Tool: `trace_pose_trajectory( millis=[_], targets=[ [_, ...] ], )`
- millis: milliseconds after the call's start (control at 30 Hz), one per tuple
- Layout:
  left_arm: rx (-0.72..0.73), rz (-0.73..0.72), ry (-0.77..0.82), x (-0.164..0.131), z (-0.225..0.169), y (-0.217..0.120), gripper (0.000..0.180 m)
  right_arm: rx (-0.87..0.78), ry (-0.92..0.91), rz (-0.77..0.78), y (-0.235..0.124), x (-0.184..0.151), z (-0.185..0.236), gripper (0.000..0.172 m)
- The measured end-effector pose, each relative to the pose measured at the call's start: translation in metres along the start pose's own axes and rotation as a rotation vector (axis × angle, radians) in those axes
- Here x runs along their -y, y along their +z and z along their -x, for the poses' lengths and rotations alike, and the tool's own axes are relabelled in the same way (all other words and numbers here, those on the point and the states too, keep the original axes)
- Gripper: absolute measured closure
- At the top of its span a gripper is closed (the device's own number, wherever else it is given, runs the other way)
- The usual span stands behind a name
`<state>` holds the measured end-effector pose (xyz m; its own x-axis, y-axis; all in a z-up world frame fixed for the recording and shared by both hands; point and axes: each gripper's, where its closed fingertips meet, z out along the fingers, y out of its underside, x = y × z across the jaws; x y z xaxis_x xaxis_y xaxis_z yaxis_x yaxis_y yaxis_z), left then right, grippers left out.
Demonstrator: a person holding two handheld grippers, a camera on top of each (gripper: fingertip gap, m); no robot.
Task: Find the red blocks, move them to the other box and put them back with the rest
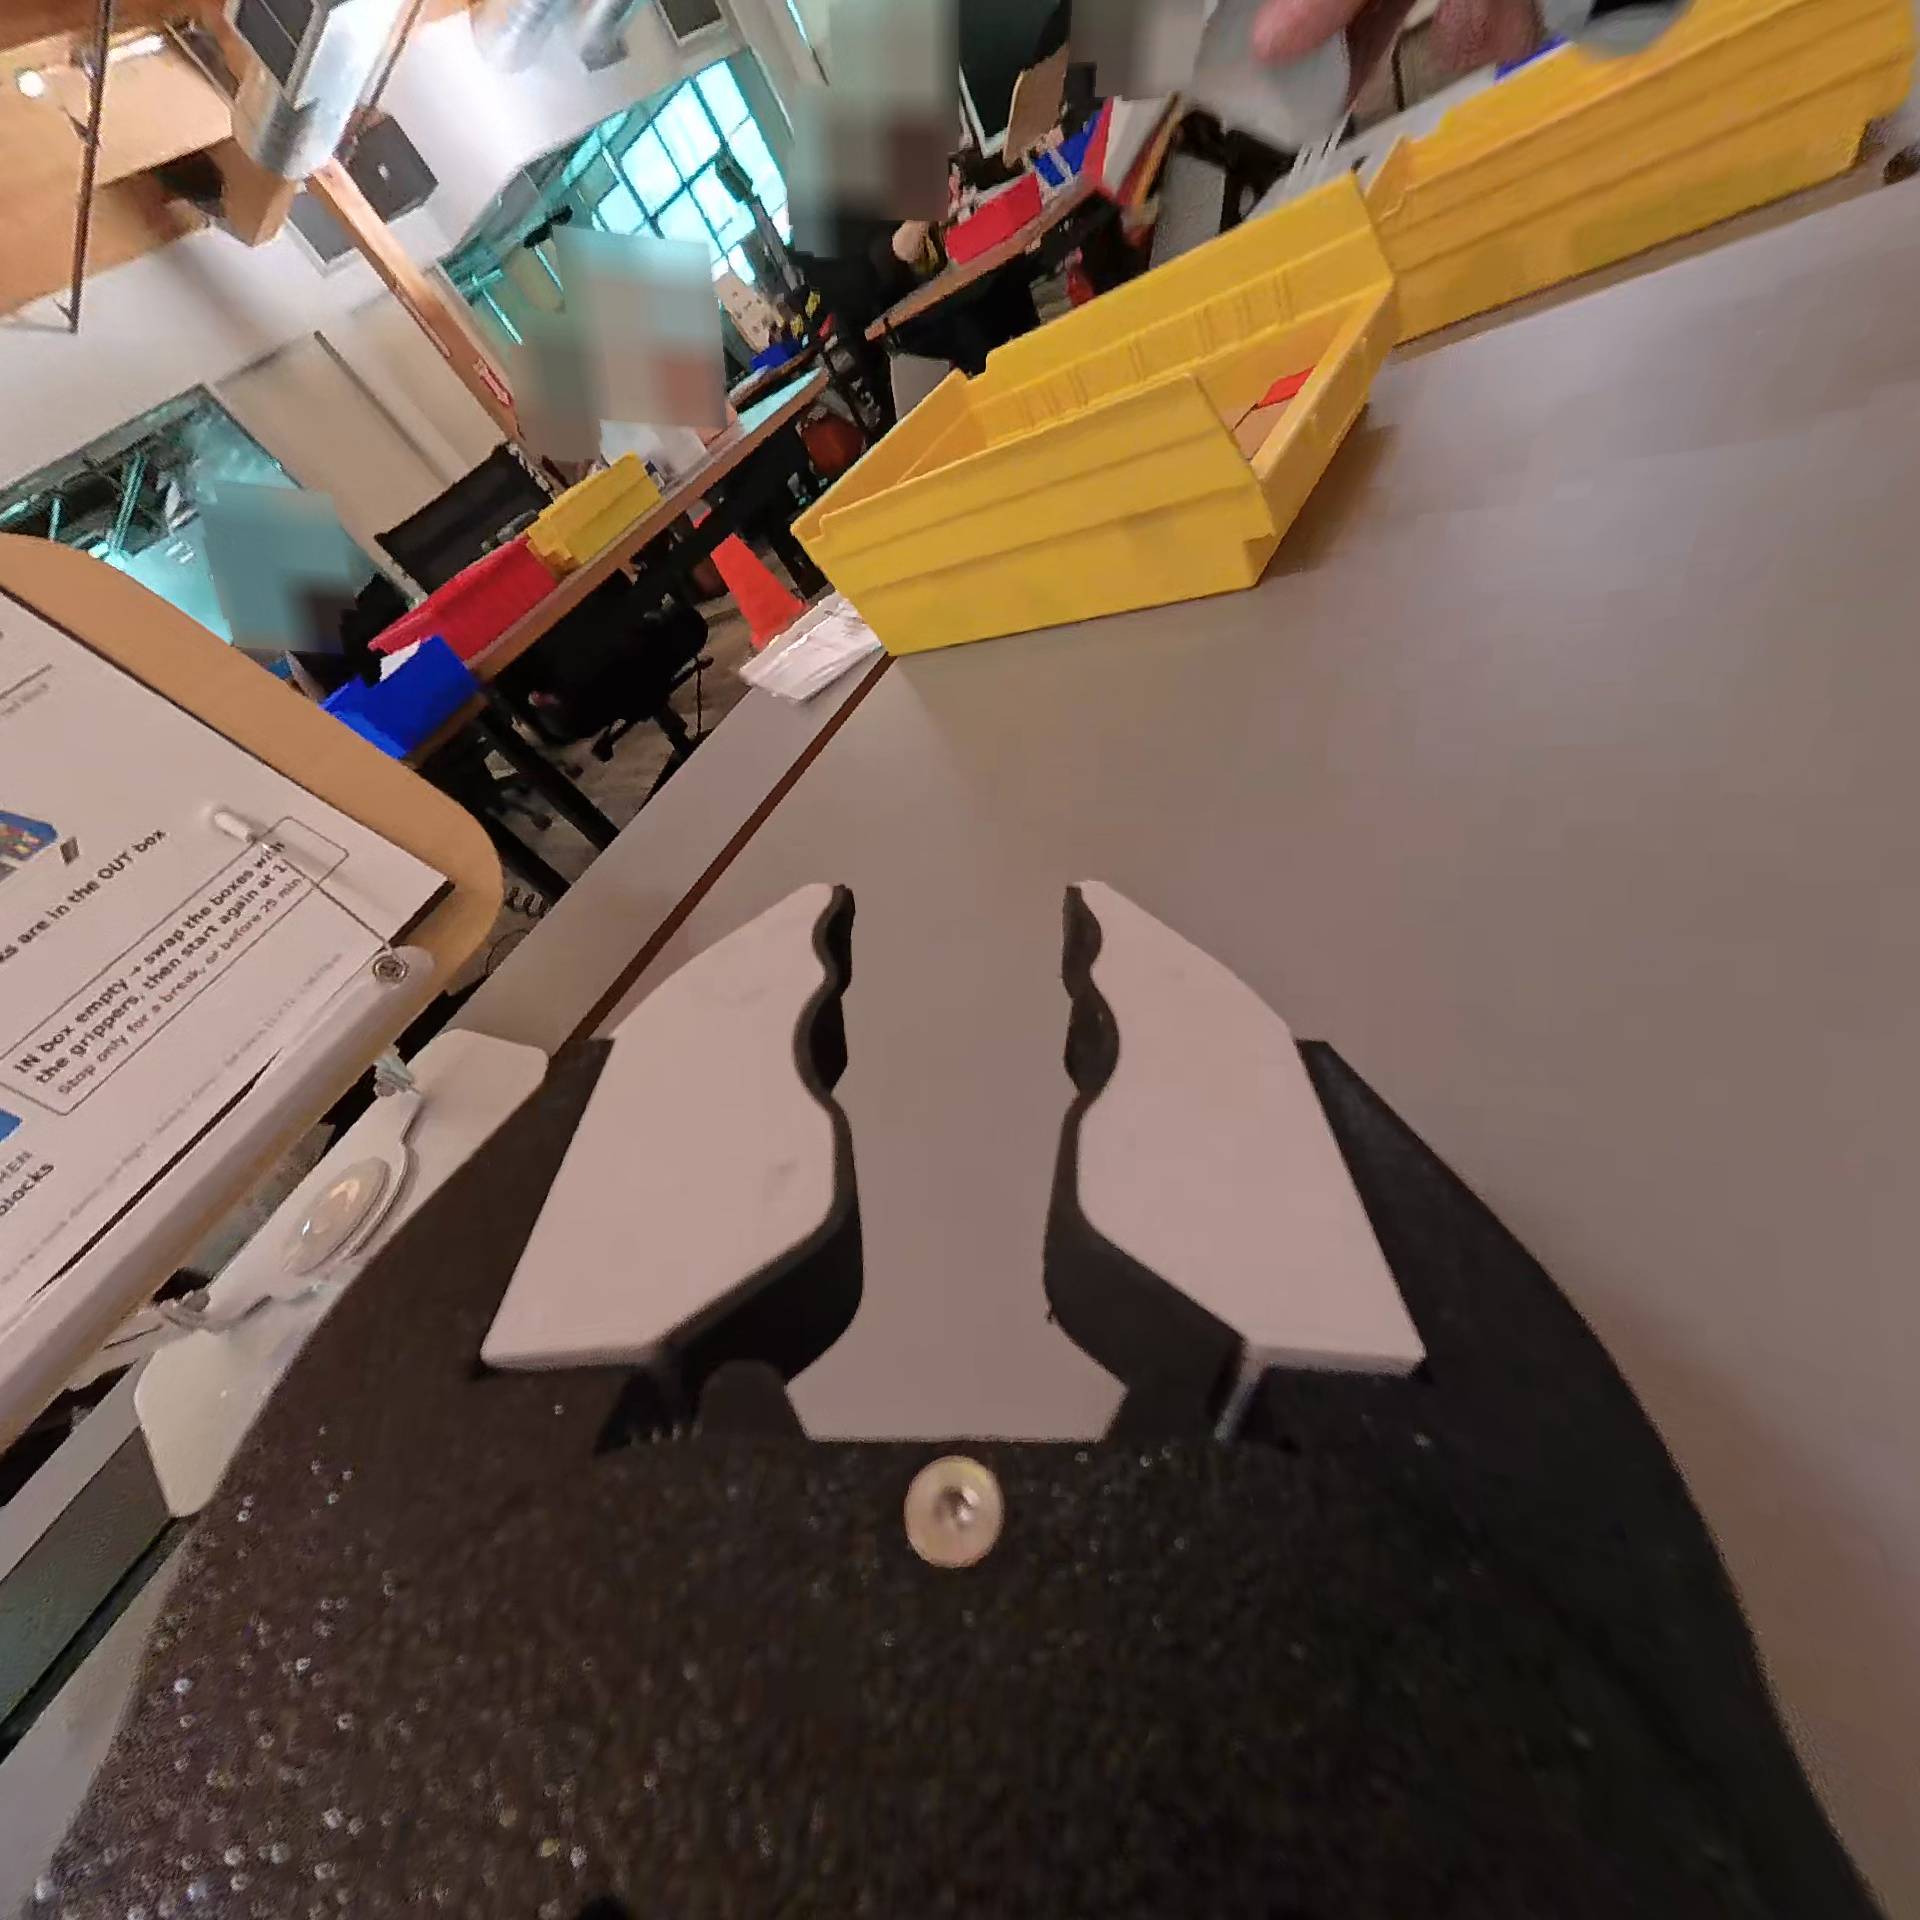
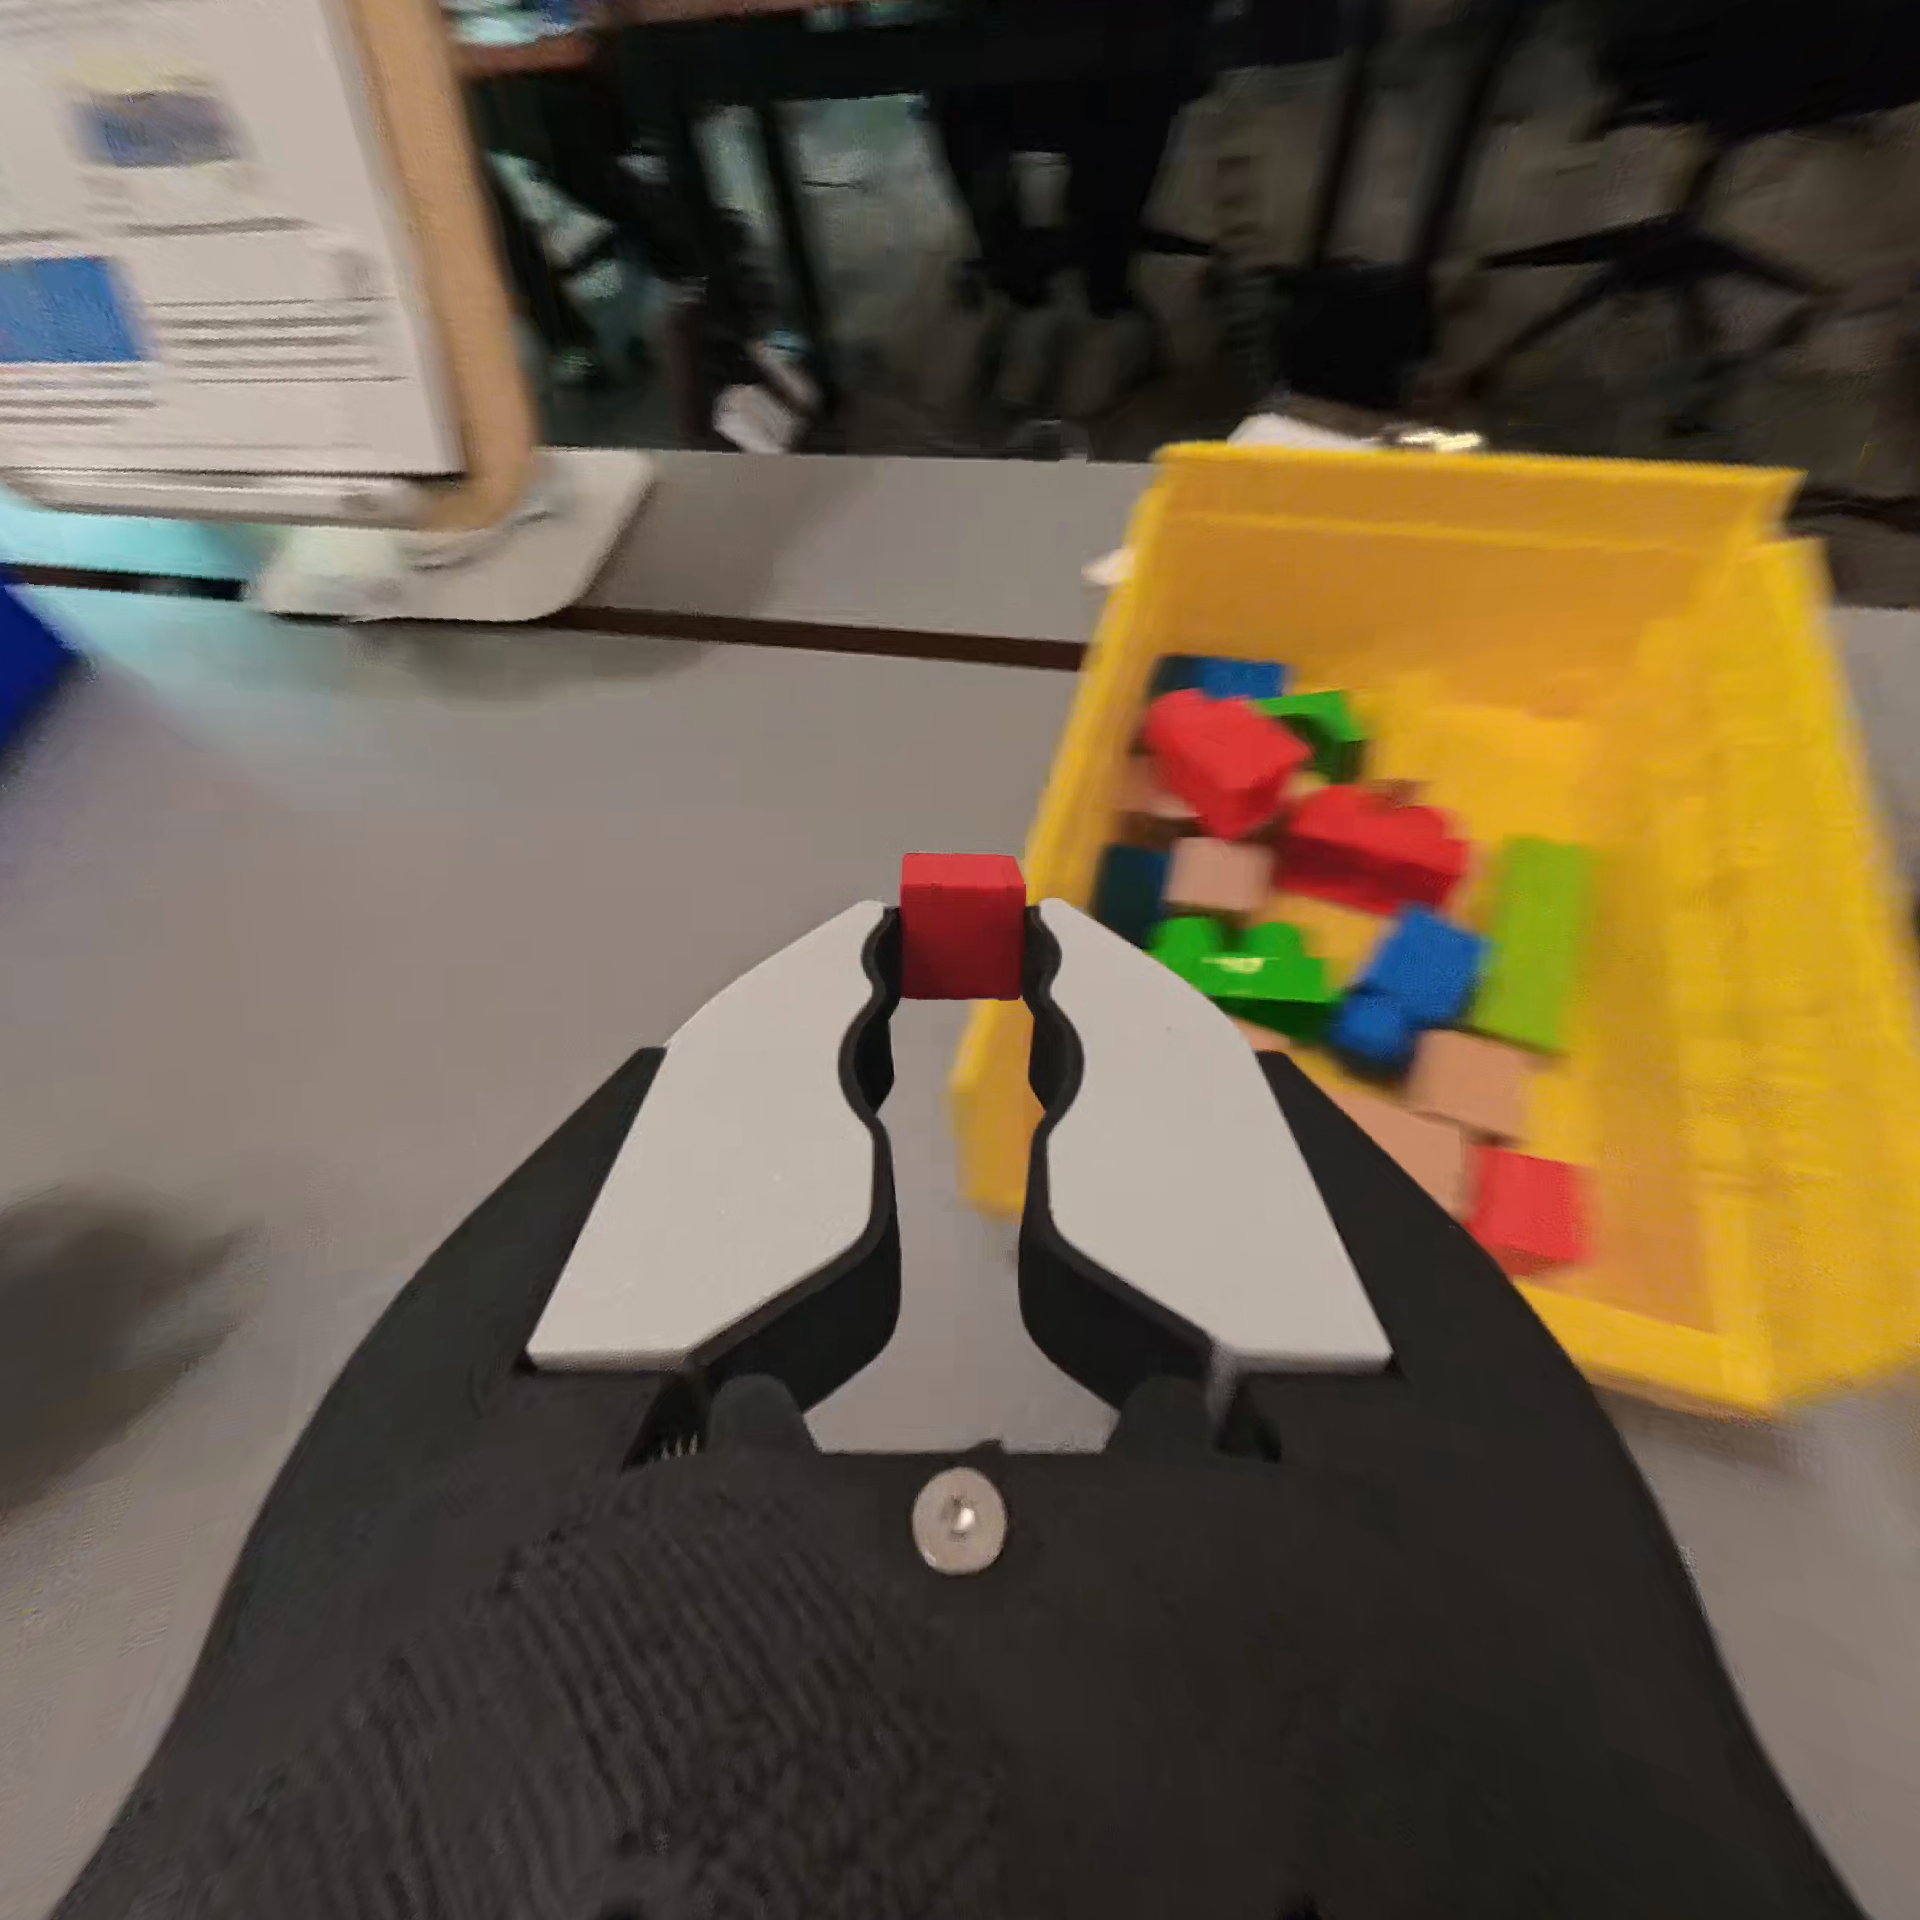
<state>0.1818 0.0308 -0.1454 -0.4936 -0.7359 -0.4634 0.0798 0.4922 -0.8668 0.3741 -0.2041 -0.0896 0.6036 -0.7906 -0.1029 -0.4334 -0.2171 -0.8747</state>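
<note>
Right gripper [image 2: 961, 920] clamps a small red block [image 2: 961, 925] beside a yellow bin [image 2: 1756, 997] of mixed blocks

Both pads press the cube's sides above the grey table [image 2: 468, 883], just left of the bin, where more red blocks [image 2: 1226, 758] lie among green and blue ones; the left gripper [image 1: 958, 914] hangs parted and bare over the tabletop, well short of a second yellow bin [image 1: 1049, 530]

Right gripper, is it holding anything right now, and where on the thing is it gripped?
The right gripper holds a red cube, its fingertips pressed against the cube's two opposite side faces.
</note>
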Motion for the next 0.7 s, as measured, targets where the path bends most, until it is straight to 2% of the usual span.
trace_pose_trajectory(
  millis=[133, 267, 400, 567, 600, 667, 700],
  targets=[
    [0.017, 0.093, -0.058, -0.014, 0.001, 0.006, 0.142, -0.202, -0.04, 0.108, 0.031, 0.02, -0.087, 0.149],
    [0.01, 0.109, -0.044, -0.022, -0.001, 0.008, 0.143, -0.273, -0.023, 0.227, 0.076, 0.023, -0.137, 0.149],
    [0.01, 0.114, -0.064, -0.026, 0.002, 0.008, 0.144, -0.295, -0.003, 0.295, 0.112, 0.02, -0.16, 0.149],
    [0.004, 0.124, -0.105, -0.033, 0.004, 0.009, 0.144, -0.335, 0.012, 0.342, 0.135, 0.017, -0.184, 0.149],
    [0.0, 0.125, -0.114, -0.034, 0.003, 0.009, 0.144, -0.33, 0.012, 0.336, 0.139, 0.017, -0.187, 0.147],
    [-0.005, 0.134, -0.128, -0.037, 0.003, 0.01, 0.144, -0.351, 0.02, 0.318, 0.14, 0.017, -0.193, 0.129],
    [-0.008, 0.139, -0.131, -0.038, 0.002, 0.011, 0.143, -0.355, 0.024, 0.289, 0.138, 0.02, -0.194, 0.126]
  ],
)
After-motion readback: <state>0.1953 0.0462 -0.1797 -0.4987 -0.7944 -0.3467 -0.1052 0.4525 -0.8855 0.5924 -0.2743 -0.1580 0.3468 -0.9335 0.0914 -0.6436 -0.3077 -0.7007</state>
